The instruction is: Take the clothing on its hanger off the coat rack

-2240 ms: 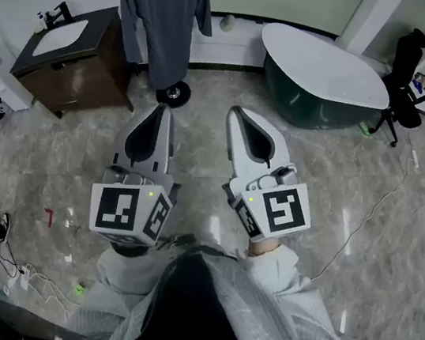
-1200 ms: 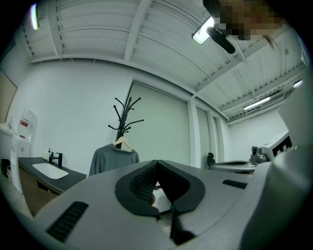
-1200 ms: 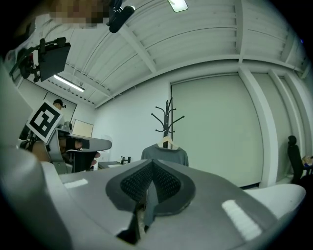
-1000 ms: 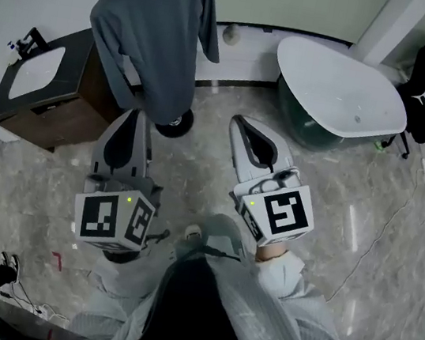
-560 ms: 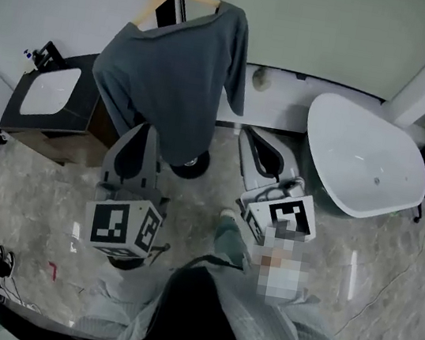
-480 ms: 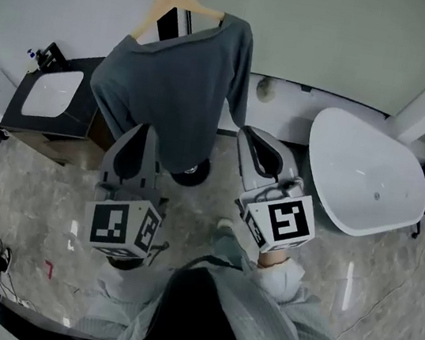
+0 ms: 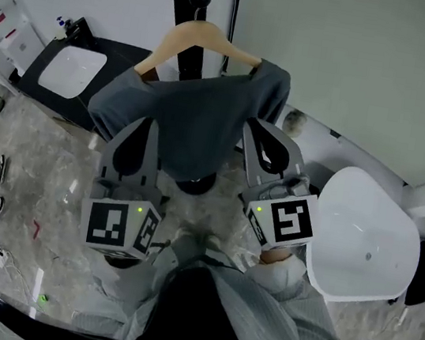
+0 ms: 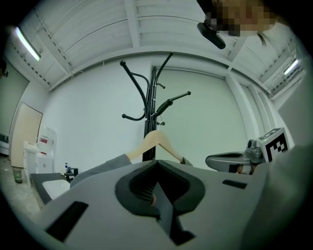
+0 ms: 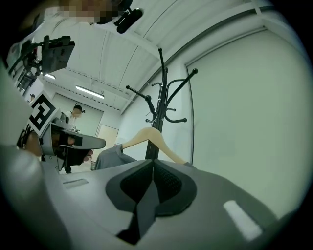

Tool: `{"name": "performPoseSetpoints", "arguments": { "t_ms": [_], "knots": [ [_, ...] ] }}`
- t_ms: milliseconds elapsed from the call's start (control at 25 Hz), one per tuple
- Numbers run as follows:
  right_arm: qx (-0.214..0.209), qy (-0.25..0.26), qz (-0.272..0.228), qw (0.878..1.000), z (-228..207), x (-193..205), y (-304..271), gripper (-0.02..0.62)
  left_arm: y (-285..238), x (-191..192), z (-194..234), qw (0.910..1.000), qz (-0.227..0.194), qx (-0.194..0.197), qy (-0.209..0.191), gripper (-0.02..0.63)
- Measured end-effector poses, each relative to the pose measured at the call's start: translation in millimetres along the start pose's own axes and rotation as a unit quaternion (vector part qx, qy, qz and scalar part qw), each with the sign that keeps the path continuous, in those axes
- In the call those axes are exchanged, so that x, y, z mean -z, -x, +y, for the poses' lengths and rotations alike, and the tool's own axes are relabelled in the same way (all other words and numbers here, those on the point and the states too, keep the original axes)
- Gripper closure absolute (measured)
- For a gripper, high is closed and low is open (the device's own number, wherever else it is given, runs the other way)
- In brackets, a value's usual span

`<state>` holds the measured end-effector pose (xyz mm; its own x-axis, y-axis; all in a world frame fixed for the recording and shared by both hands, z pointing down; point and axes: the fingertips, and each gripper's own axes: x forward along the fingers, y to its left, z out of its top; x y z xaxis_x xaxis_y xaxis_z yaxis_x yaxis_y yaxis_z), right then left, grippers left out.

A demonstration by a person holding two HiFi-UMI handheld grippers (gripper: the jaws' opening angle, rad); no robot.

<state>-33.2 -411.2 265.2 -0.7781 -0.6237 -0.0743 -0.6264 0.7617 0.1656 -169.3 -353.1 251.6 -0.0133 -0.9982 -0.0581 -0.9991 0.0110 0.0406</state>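
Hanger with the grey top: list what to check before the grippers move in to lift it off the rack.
1. Wooden hanger hooked on the coat rack: ok.
2. Grey top draped on the hanger: ok, though one wooden shoulder shows bare.
3. Left gripper ready to grasp: not ok, jaws shut with nothing between them.
4. Right gripper ready to grasp: not ok, jaws shut with nothing between them.
5. Both grippers aimed at the hanger: ok, it shows just beyond each one's tips.
6. Which rack prong carries the hook: cannot tell.
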Motion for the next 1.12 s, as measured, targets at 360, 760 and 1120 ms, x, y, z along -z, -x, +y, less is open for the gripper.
{"name": "performPoseSetpoints", "arguments": {
  "t_ms": [360,760,1120],
  "knots": [
    [-0.001,0.026,-0.035,0.999,-4.8,-6.9,-53.1,0.591,-31.1,-7.8,33.9,0.9994,-0.023,-0.005,-0.023,0.601],
    [-0.009,0.118,-0.022,0.993,-26.2,-19.0,-83.8,0.535,-51.8,-30.0,34.0,0.9727,0.002,-0.043,-0.228,0.544],
    [-0.043,0.282,0.049,0.957,-32.4,-1.8,-124.9,0.42,-84.9,-12.3,45.0,0.918,0.075,-0.096,-0.377,0.423]
  ]
}}
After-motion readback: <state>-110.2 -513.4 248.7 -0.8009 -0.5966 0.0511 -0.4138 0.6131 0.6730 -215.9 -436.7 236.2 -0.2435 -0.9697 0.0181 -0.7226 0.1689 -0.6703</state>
